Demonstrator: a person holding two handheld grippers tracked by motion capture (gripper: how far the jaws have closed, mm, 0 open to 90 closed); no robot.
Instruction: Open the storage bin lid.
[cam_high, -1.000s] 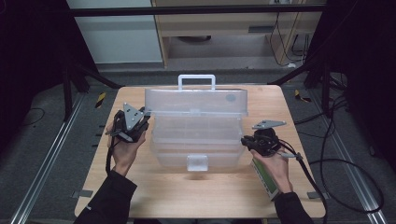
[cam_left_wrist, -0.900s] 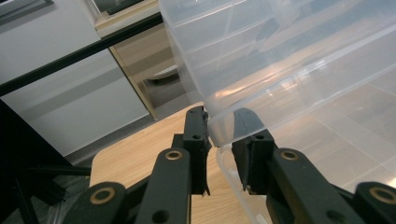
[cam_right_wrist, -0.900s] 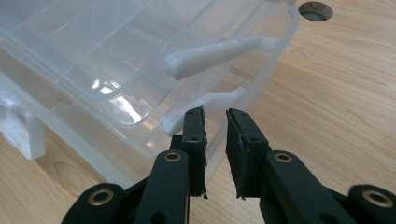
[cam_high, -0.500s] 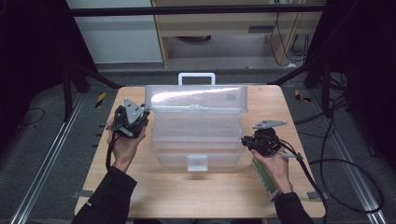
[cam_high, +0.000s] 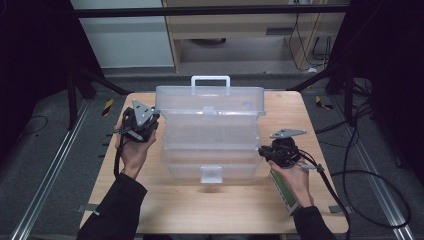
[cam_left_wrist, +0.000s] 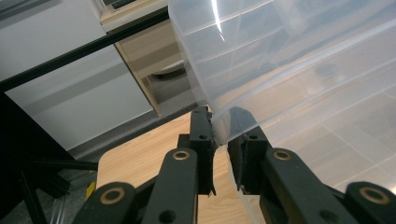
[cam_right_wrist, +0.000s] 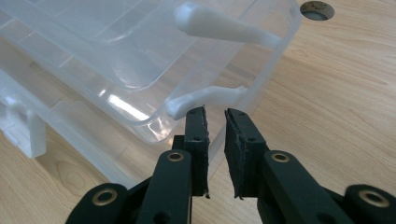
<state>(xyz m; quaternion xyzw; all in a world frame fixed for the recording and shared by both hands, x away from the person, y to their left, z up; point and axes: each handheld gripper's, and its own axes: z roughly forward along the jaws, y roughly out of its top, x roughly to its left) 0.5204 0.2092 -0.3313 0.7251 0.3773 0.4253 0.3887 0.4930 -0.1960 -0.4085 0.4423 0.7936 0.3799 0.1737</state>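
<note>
At frame centre – clear tiered box (cam_high: 210, 132) | left gripper (cam_left_wrist: 223, 133) pinching its upper-left wall | right gripper (cam_right_wrist: 215, 116) slightly open, empty – beside right rim

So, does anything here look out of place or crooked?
Nothing looks spilled or broken. The clear tiered box stands fanned open, its top tier set back from the lower trays, which is how it opens. The left tongs pinch the top tier's edge; the right tongs are slightly parted at a white hinge arm.
</note>
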